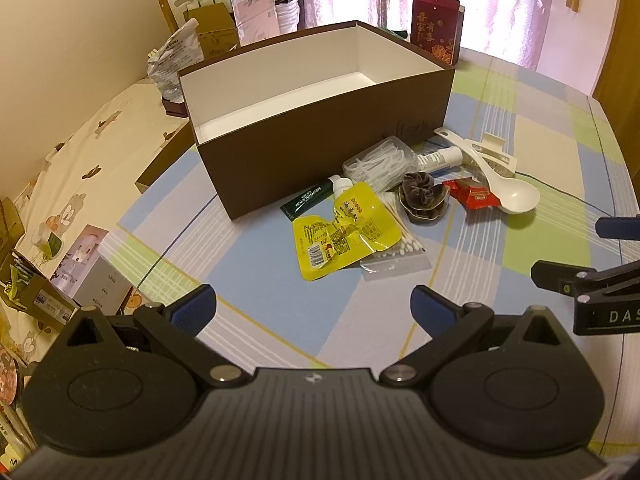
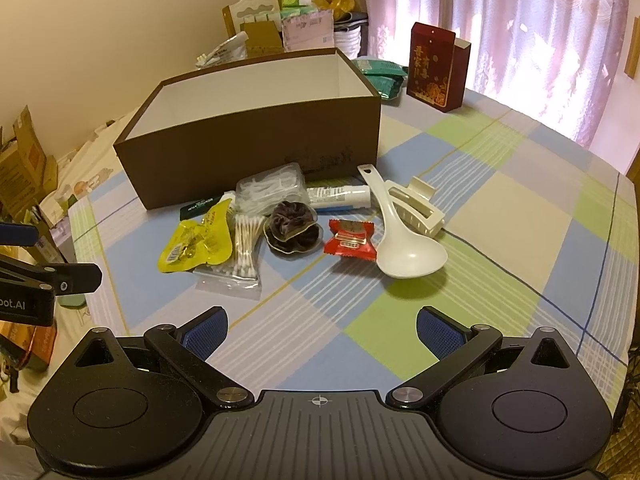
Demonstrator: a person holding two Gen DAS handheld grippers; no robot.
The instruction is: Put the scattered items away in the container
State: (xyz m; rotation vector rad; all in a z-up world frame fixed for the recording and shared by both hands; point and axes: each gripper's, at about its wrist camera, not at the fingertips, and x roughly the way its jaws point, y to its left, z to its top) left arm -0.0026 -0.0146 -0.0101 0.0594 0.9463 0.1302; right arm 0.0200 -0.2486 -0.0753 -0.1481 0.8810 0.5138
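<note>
An open brown box (image 1: 320,152) (image 2: 256,140) with a white inside stands on the checked tablecloth and looks empty. In front of it lie a yellow pouch (image 1: 340,236) (image 2: 198,242), a bag of cotton swabs (image 2: 244,252), a brown scrunchie (image 1: 424,196) (image 2: 292,230), a red sweet packet (image 2: 351,238), a white spoon (image 2: 404,248), a cream hair claw (image 2: 418,206), a white tube (image 2: 338,196), a dark green tube (image 1: 306,200) and a clear case of floss picks (image 1: 380,162). My left gripper (image 1: 314,312) and right gripper (image 2: 322,334) are open and empty, short of the pile.
A red gift box (image 2: 434,66) and green packets (image 2: 380,74) stand behind the brown box. Cartons and bags (image 1: 224,24) crowd the far side and the left beyond the table edge. Curtains hang at the back.
</note>
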